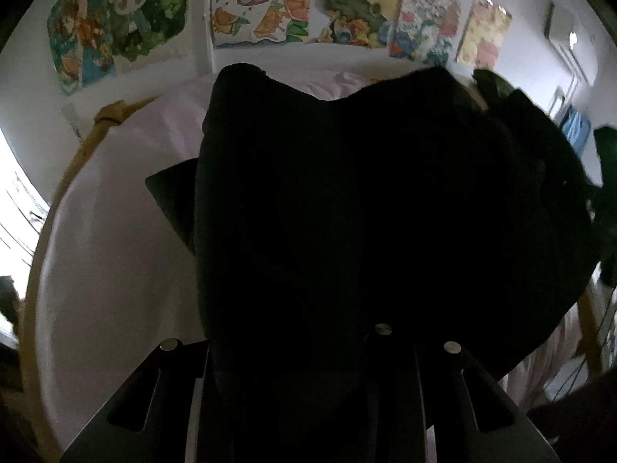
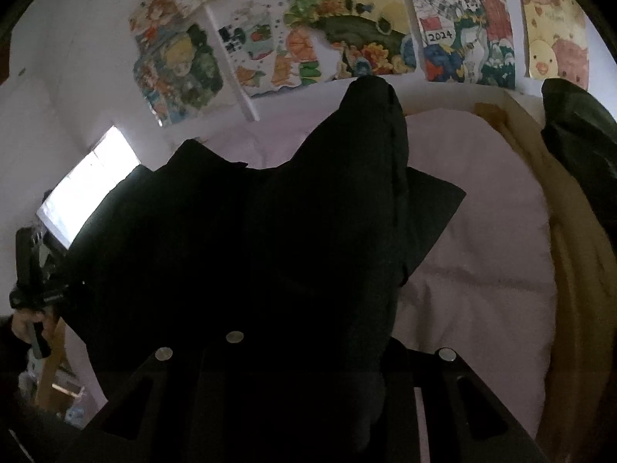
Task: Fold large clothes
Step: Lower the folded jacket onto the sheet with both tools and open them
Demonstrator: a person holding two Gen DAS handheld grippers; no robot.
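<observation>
A black garment (image 1: 366, 200) fills the centre of both views, bunched over each pair of tongs, above a pale pink bed (image 2: 474, 270). Left tongs (image 1: 308, 254) and right tongs (image 2: 308, 270) seem clamped on it. Posters (image 1: 270, 4) line the top

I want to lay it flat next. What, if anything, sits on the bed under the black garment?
Nothing visible does: the black garment hangs over bare pink bedding. A dark green item sits off at the bed's edge. The garment itself hides the area directly beneath.
</observation>
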